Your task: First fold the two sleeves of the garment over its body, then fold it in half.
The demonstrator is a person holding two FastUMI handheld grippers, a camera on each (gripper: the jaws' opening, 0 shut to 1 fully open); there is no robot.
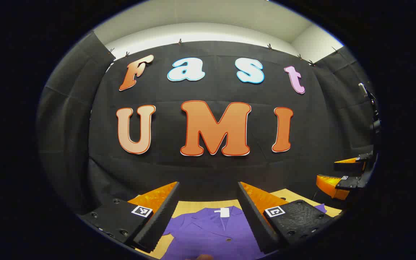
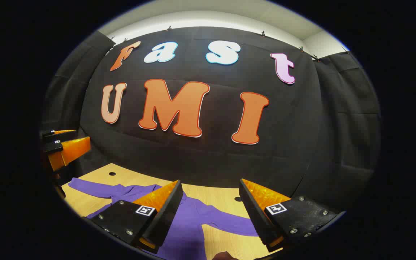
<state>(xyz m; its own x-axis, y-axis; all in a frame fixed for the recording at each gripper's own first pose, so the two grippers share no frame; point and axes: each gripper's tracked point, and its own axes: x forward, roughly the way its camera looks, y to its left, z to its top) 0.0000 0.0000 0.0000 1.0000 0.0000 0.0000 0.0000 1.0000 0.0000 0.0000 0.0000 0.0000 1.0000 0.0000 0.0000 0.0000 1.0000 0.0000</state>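
A purple collared shirt (image 1: pixel 211 231) lies flat on the wooden table (image 1: pixel 193 206), its collar with a white tag toward the wall and a button on the front. My left gripper (image 1: pixel 208 206) hangs open above its chest, holding nothing. In the right gripper view the shirt (image 2: pixel 190 224) spreads across the table with one sleeve (image 2: pixel 89 186) reaching left and the other sleeve (image 2: pixel 229 224) running right, both laid out away from the body. My right gripper (image 2: pixel 211 202) is open above that right sleeve and the shirt's side. Each gripper appears at the other view's edge: (image 1: pixel 345 173), (image 2: pixel 63 144).
The black cloth wall stands close behind the table. The tabletop (image 2: pixel 215 196) has small round holes (image 2: pixel 112 173) near its far edge. A dark stand (image 1: pixel 372 108) rises at the far right of the left gripper view.
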